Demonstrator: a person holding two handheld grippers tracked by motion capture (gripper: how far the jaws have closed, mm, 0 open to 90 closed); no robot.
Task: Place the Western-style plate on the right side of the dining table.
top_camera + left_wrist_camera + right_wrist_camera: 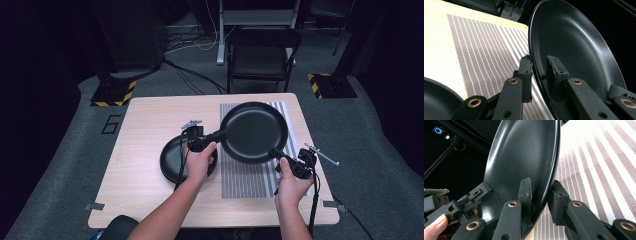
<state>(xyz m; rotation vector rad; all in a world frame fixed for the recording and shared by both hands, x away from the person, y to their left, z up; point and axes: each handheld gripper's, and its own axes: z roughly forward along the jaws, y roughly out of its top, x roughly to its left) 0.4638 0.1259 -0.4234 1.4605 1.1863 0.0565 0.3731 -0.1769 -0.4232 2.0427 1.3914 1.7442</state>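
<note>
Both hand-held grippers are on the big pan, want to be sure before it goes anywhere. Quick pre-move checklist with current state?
1. Left hand-held gripper clamped on the large pan rim, one jaw inside, one outside: ok.
2. Right hand-held gripper clamped on the rim at the opposite side: ok.
3. Pan lifted off the striped mat: cannot tell, though the gripper views suggest it is tilted.
4. Pan free of contents: ok.
5. Small pan apart from the large one: cannot tell, the left hand covers the gap.
6. Space left on the table beside the mat: ok.
</note>
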